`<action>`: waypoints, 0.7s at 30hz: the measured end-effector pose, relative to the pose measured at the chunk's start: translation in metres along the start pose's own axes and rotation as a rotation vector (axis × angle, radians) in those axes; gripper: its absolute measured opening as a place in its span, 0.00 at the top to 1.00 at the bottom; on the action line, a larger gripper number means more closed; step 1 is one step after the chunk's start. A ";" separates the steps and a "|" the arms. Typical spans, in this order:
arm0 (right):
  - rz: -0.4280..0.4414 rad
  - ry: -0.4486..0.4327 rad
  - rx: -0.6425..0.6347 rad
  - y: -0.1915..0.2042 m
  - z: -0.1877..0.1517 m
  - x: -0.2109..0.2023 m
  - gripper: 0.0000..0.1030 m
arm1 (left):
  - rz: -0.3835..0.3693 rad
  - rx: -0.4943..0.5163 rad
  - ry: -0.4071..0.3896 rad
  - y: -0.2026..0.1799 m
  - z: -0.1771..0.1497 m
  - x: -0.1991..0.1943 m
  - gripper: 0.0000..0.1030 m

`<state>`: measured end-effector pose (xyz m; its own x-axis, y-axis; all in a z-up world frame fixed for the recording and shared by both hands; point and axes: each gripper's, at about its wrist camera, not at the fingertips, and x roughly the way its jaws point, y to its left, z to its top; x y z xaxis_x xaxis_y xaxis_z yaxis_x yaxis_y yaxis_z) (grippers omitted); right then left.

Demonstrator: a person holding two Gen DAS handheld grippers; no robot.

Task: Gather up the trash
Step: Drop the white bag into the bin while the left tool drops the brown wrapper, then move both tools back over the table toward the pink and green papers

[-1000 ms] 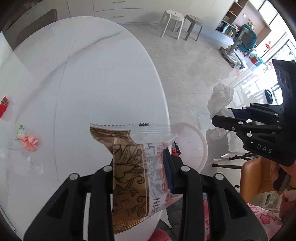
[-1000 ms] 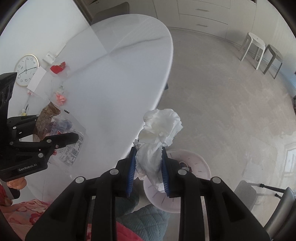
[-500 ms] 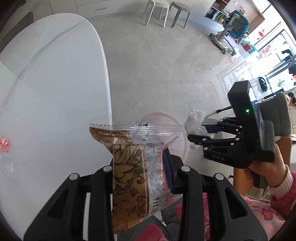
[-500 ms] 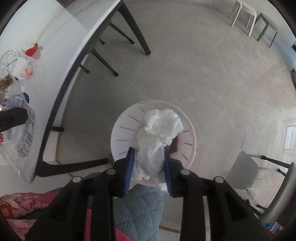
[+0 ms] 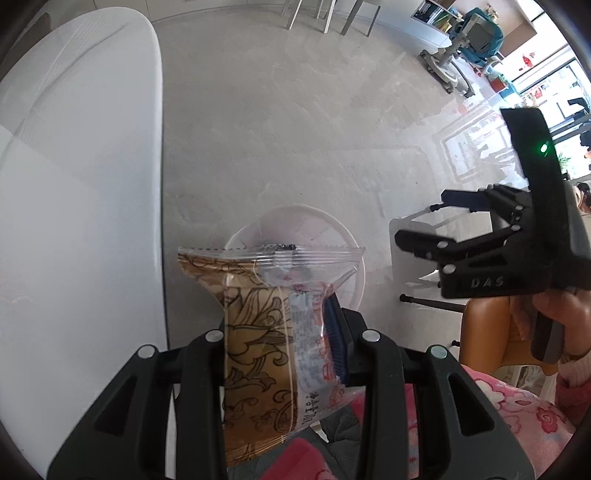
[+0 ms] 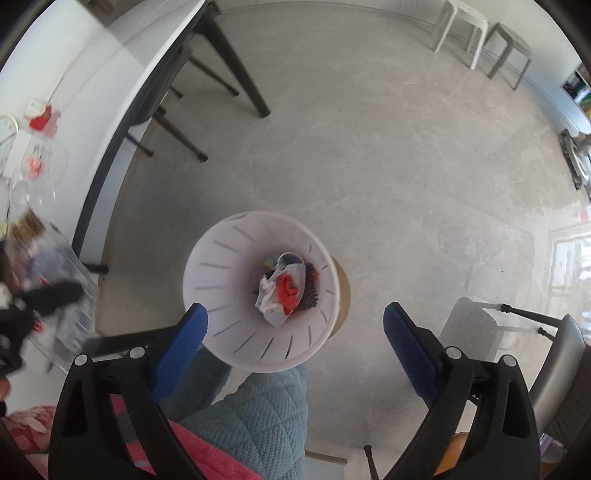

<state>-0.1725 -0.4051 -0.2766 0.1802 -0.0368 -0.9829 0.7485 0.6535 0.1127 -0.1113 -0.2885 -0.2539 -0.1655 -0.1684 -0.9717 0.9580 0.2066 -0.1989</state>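
My left gripper [image 5: 280,325] is shut on a brown-and-clear snack wrapper [image 5: 258,317], held above the near rim of a white trash bin [image 5: 332,229] on the floor beside the white table [image 5: 74,184]. My right gripper [image 6: 295,325] is open and empty, right above the same bin [image 6: 221,258]. White tissue and other trash [image 6: 284,288] lie in the bin's bottom. The right gripper also shows at the right of the left wrist view [image 5: 428,221], open. The left gripper with the wrapper shows blurred at the left edge of the right wrist view [image 6: 44,295].
Red and pink scraps [image 6: 40,122] and a clock [image 6: 7,136] lie on the table. Black table legs [image 6: 236,74] stand near the bin. Two stools [image 6: 480,33] are far back. A grey chair [image 6: 554,350] and an orange seat [image 5: 487,332] are at the right.
My right gripper has opened and the white tissue has dropped into the bin. My left gripper has carried the wrapper off the table, over the bin's rim.
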 end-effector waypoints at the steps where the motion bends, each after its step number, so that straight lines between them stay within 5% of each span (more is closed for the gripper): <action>1: -0.001 -0.009 0.013 -0.005 0.001 -0.005 0.07 | -0.007 0.009 0.011 -0.004 0.002 0.006 0.68; 12: -0.006 -0.054 0.055 -0.032 0.007 -0.026 0.07 | 0.014 0.061 0.059 -0.030 0.000 0.025 0.22; 21: 0.016 -0.083 0.023 -0.008 0.010 -0.037 0.07 | 0.024 -0.028 -0.036 -0.015 -0.003 -0.006 0.15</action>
<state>-0.1787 -0.4167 -0.2396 0.2438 -0.0894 -0.9657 0.7594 0.6370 0.1328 -0.1255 -0.2875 -0.2459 -0.1331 -0.1970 -0.9713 0.9548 0.2375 -0.1790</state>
